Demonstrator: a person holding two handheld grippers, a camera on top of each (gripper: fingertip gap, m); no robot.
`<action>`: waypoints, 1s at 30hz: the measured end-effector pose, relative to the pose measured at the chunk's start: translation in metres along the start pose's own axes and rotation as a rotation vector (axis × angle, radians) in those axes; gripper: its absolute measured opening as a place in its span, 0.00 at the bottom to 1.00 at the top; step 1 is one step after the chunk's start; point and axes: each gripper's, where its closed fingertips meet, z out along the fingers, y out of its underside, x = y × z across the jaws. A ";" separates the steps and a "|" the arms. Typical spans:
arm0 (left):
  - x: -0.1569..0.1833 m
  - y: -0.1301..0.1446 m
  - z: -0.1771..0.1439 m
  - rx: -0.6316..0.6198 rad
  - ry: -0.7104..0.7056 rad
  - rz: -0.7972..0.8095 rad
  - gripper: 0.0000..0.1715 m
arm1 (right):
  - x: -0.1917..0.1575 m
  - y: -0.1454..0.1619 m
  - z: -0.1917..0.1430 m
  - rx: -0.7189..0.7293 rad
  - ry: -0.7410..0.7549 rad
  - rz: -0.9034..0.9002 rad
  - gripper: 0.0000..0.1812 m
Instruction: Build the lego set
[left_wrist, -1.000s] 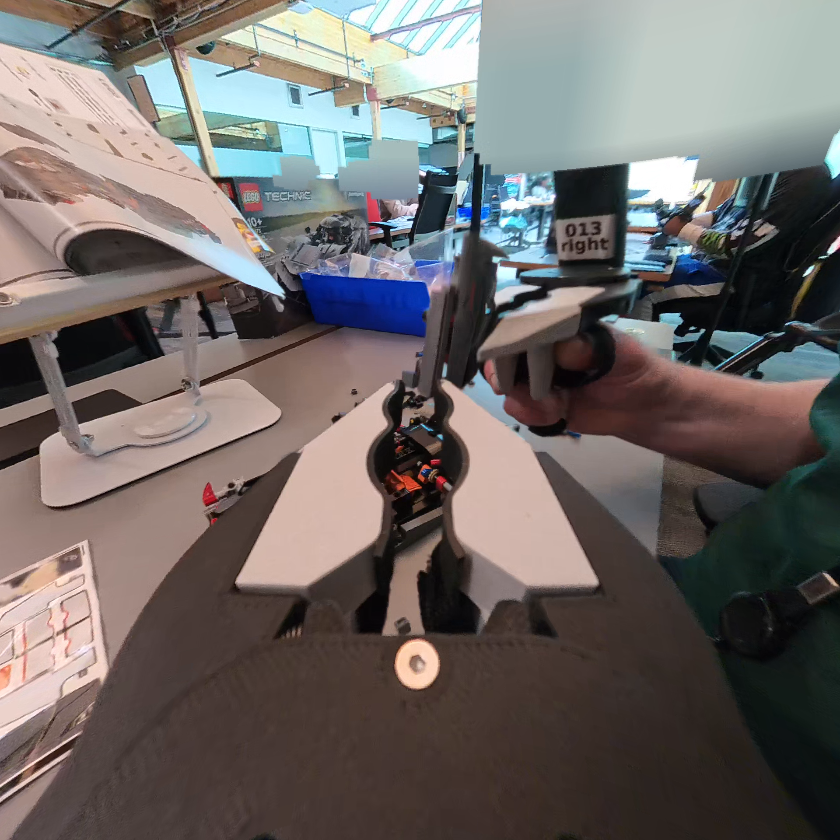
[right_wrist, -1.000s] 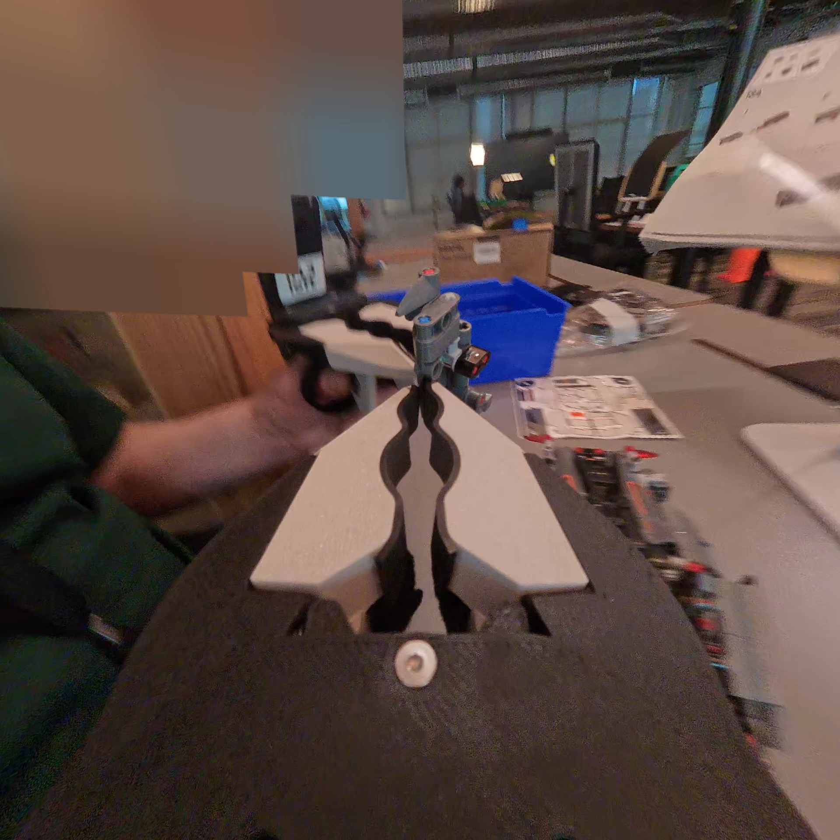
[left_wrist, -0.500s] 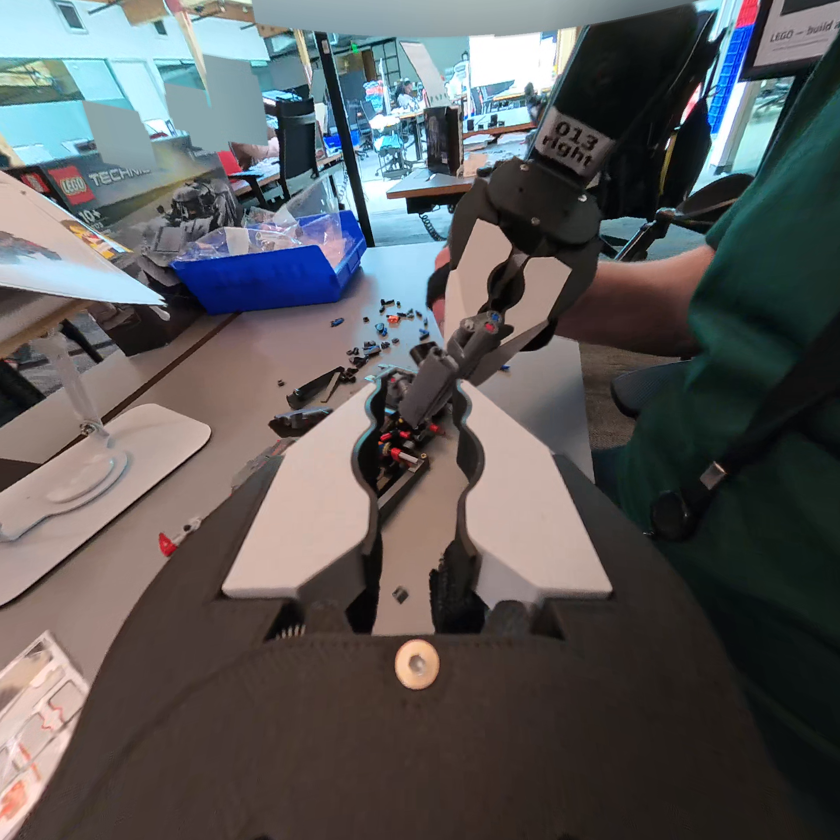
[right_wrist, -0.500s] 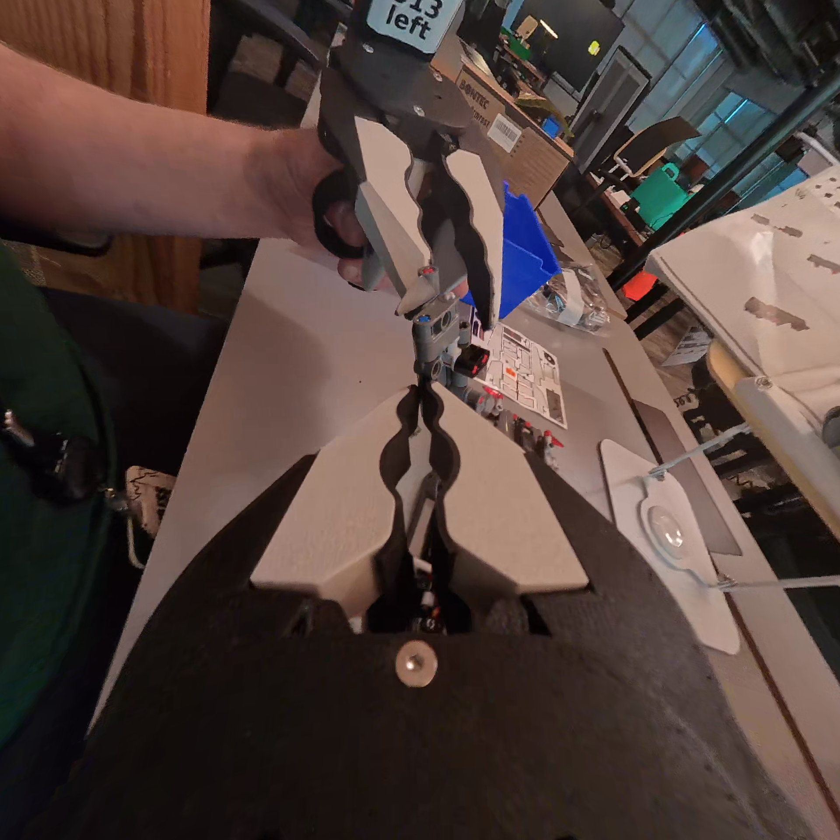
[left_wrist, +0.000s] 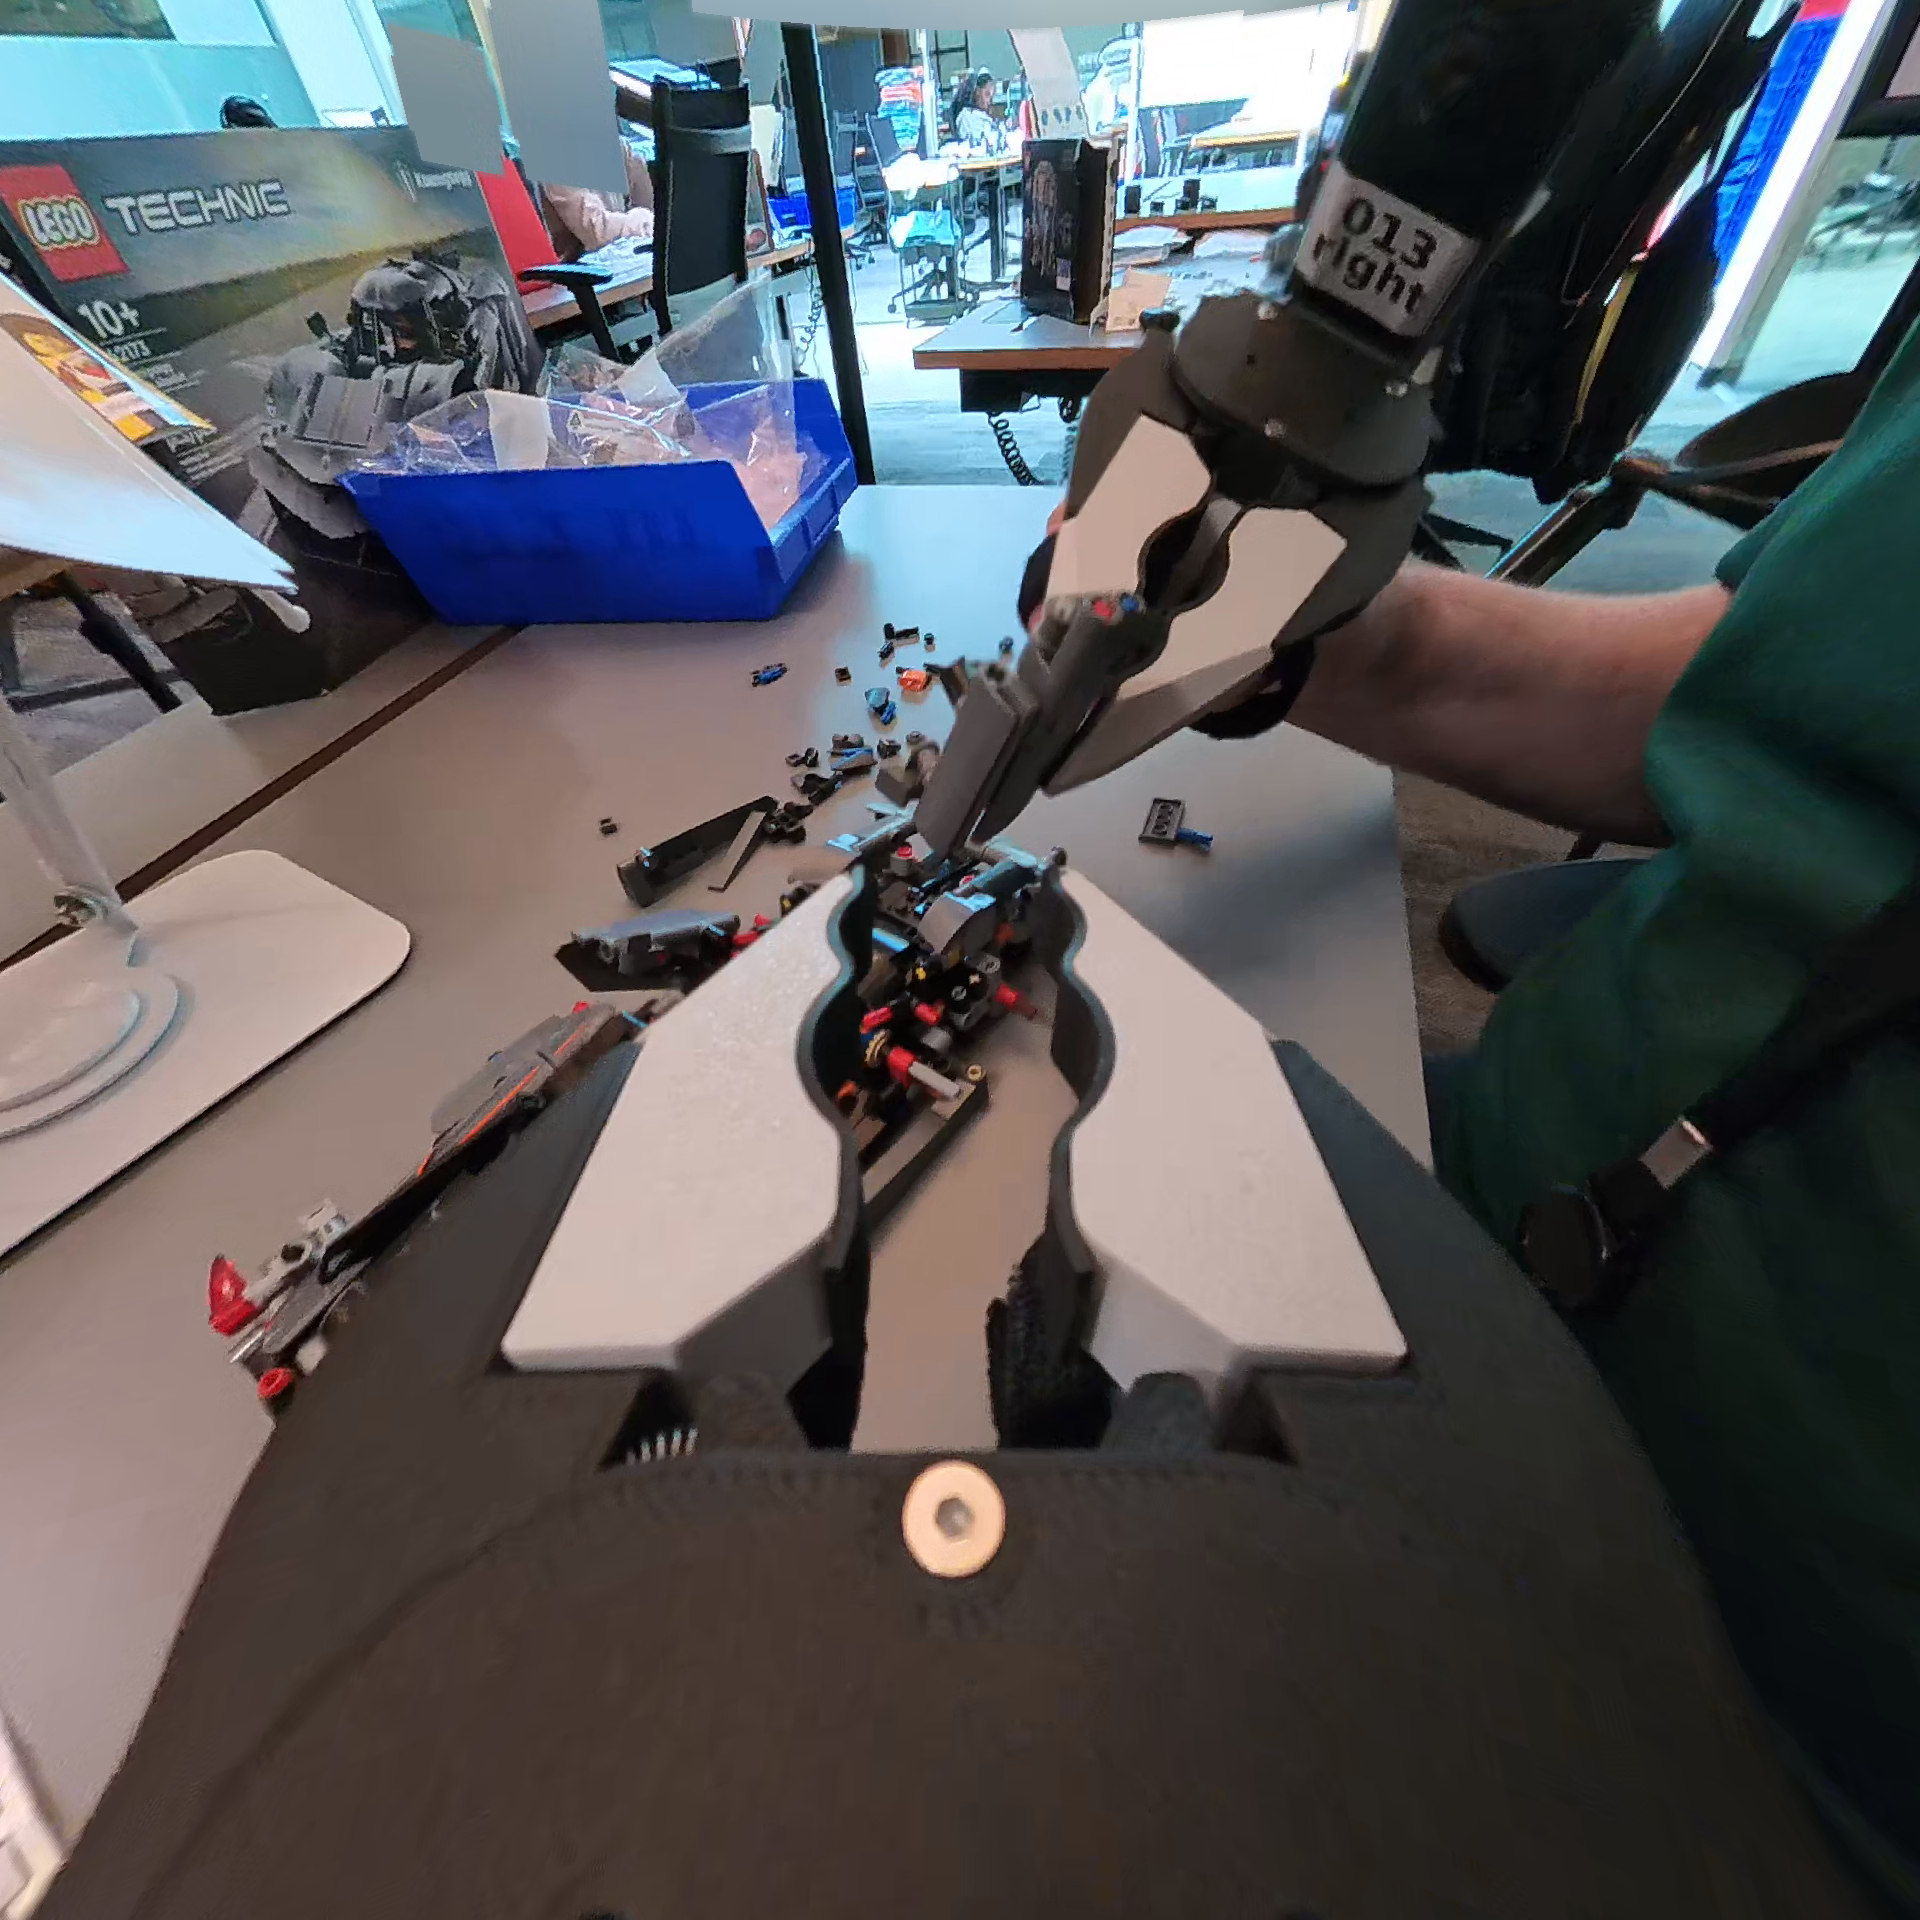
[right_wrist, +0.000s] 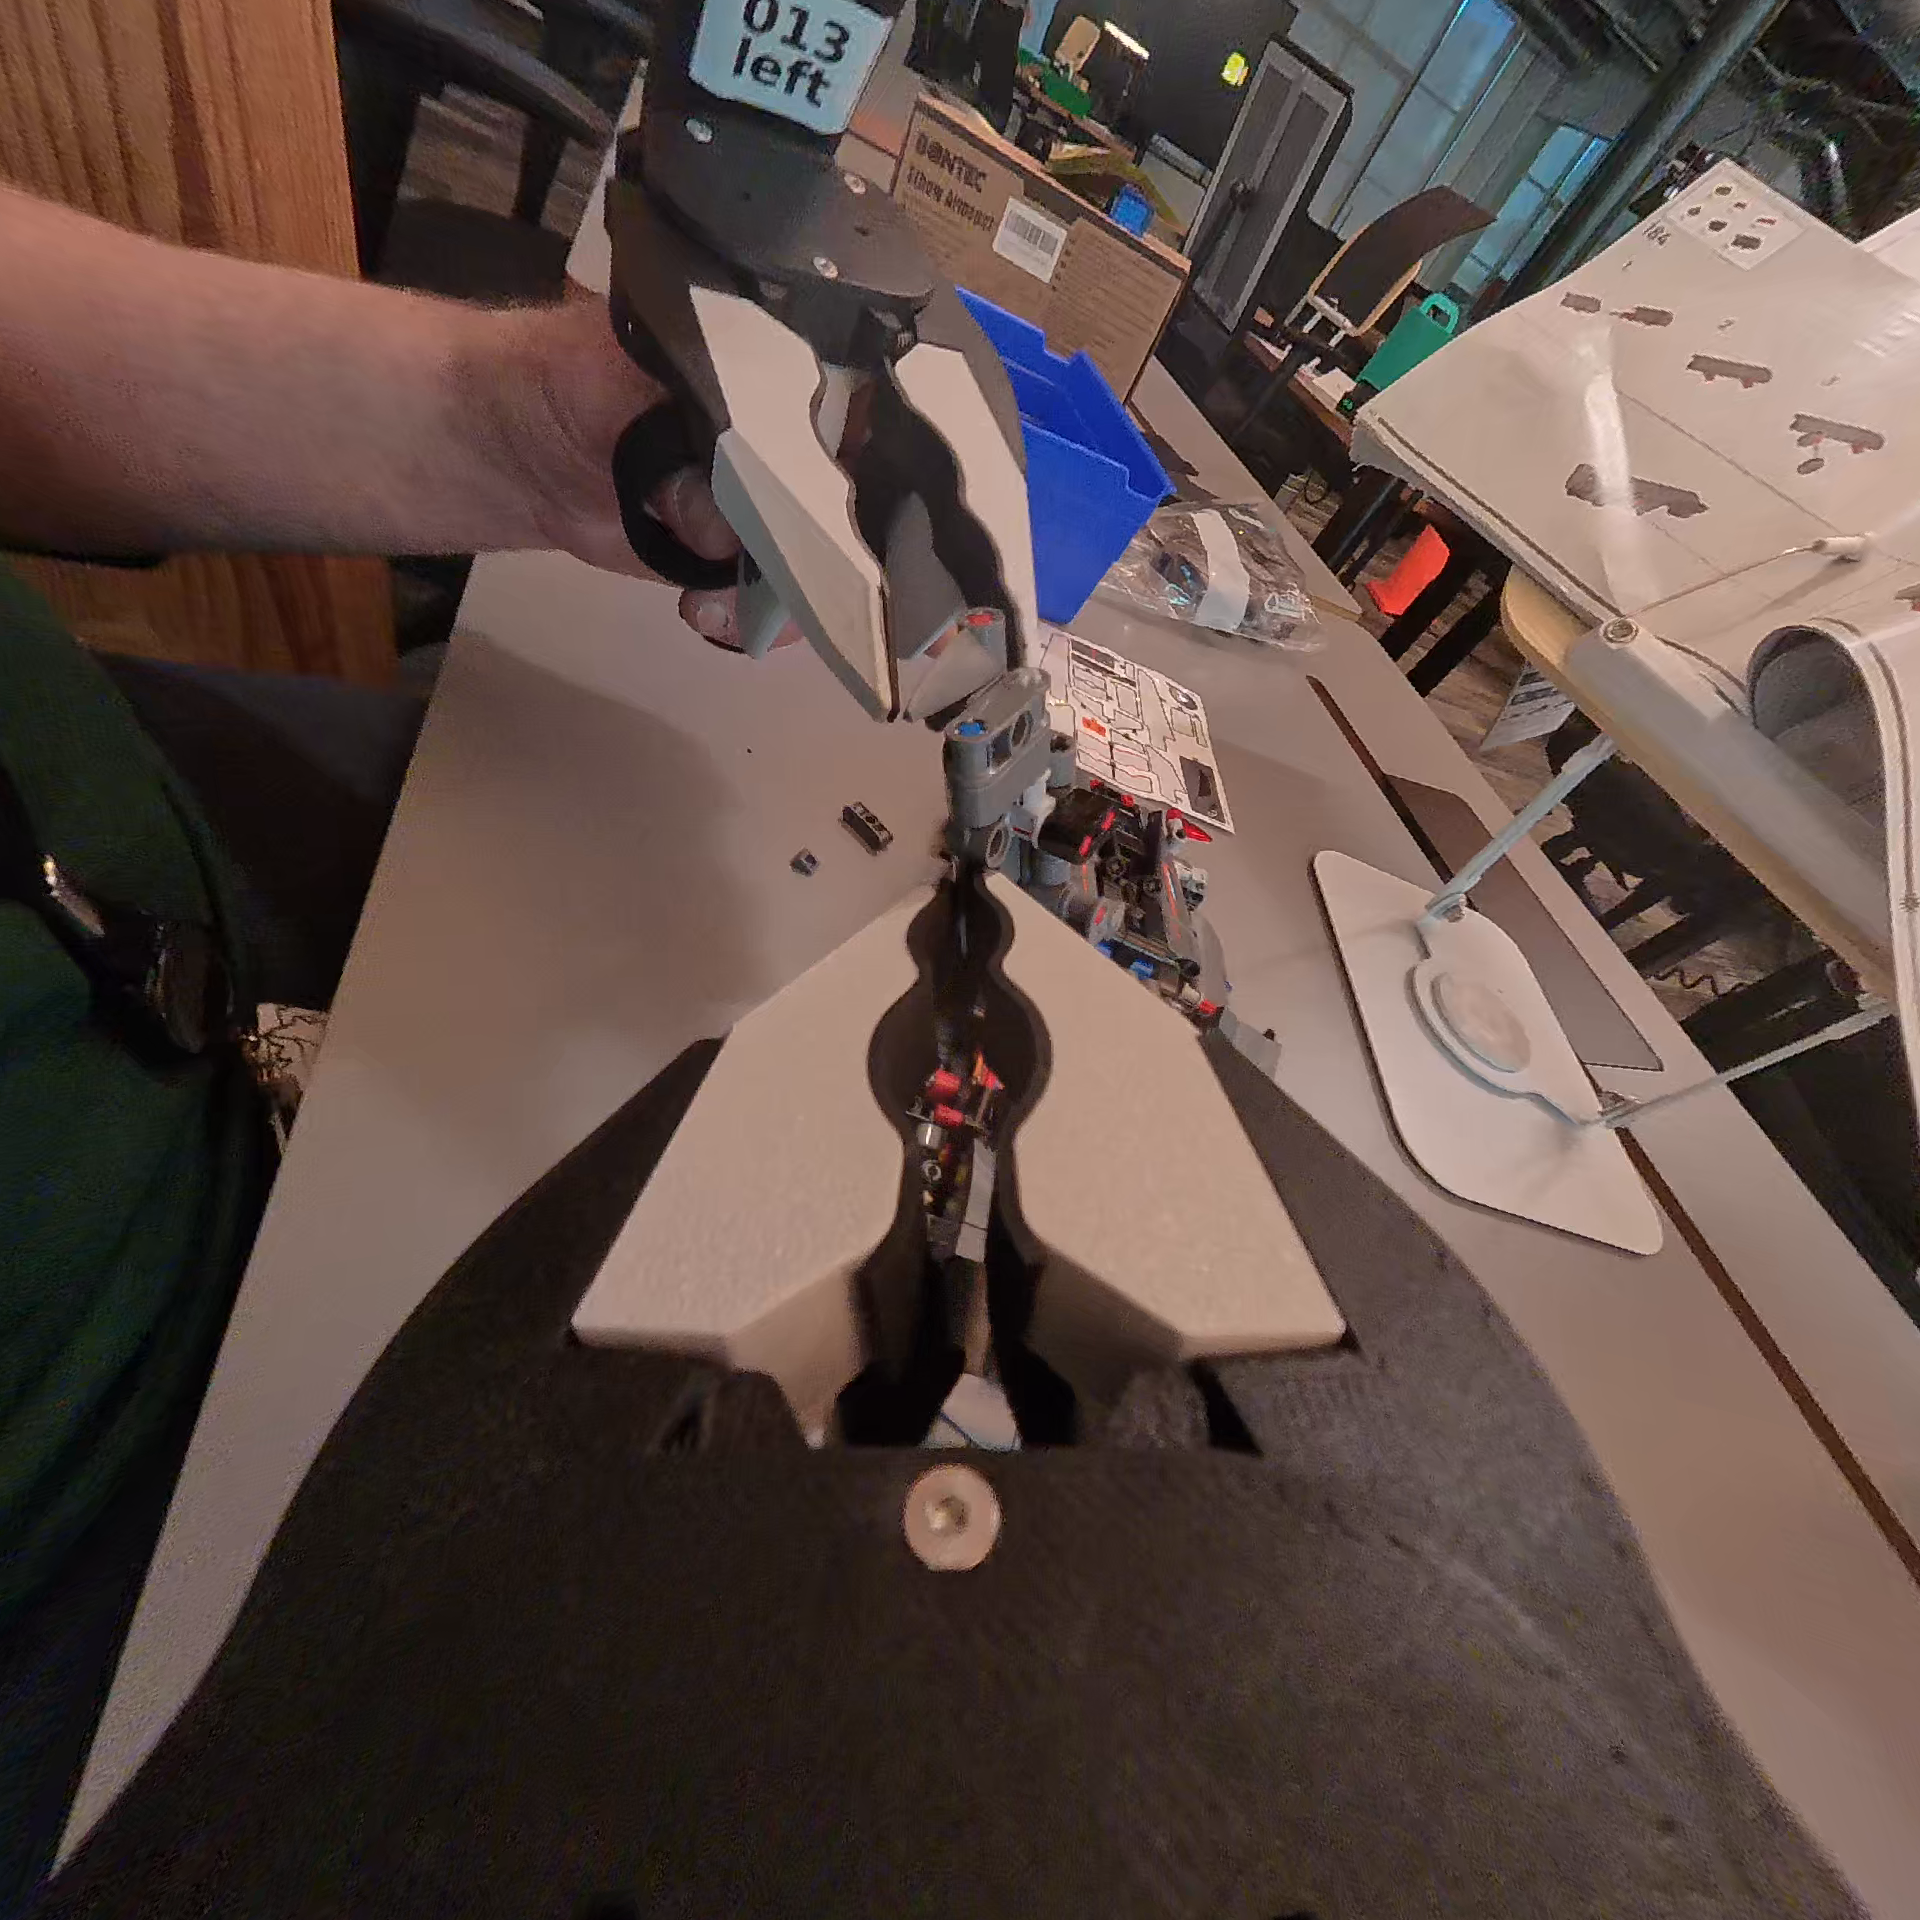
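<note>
Right gripper (right_wrist: 961, 894) clamped on grey studded lego sub-assembly (right_wrist: 992, 764); left gripper (left_wrist: 951, 883) spread wide around the dark lego chassis (left_wrist: 925, 1023) — align, then press straight.

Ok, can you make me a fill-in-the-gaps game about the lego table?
1. The right gripper is shut on a ___ piece.
2. The left gripper is ___.
3. The bin with the bags in it is ___.

Missing words: grey; open; blue
</note>
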 end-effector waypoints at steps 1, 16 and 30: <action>-0.001 -0.002 0.003 0.010 0.006 -0.008 0.18 | 0.000 0.001 0.000 -0.003 -0.001 -0.007 0.00; 0.001 -0.019 0.027 0.059 0.089 -0.002 0.17 | 0.001 -0.001 0.006 0.131 -0.139 0.099 0.00; -0.004 -0.044 0.049 0.140 0.169 -0.021 0.15 | 0.028 -0.021 -0.027 0.480 -0.372 0.543 0.00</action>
